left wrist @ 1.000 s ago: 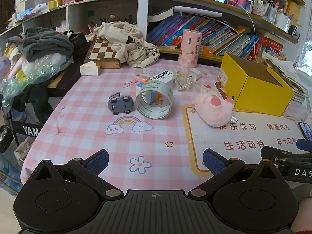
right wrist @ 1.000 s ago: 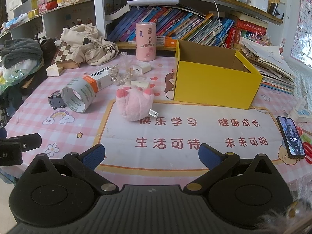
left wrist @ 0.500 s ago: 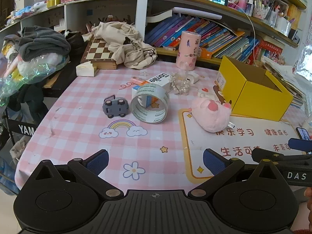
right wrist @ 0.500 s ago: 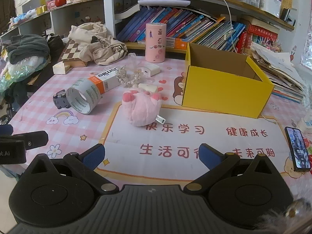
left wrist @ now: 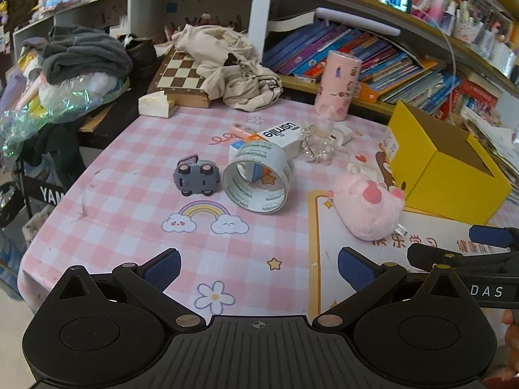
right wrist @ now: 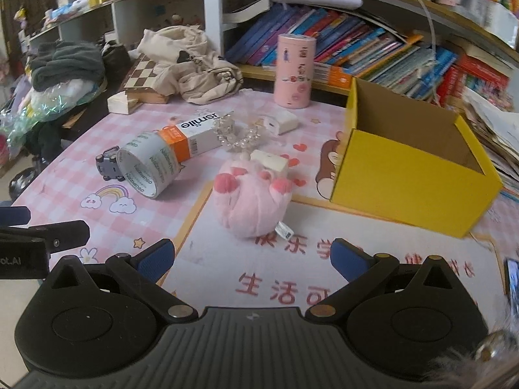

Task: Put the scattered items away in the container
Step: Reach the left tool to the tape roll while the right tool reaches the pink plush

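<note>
Both tongs [left wrist: 259, 264] [right wrist: 251, 254] agape; fuzzy pink plush [right wrist: 253, 202] nr yellow cardboard box [right wrist: 412, 175].

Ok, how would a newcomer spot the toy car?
Start at the yellow box on the pink checked table and look far left, past the tape roll. The toy car sits beside it: small, grey, wheels facing you.

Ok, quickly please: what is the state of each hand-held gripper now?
Left hand-held gripper: open, holding nothing.
Right hand-held gripper: open, holding nothing.
</note>
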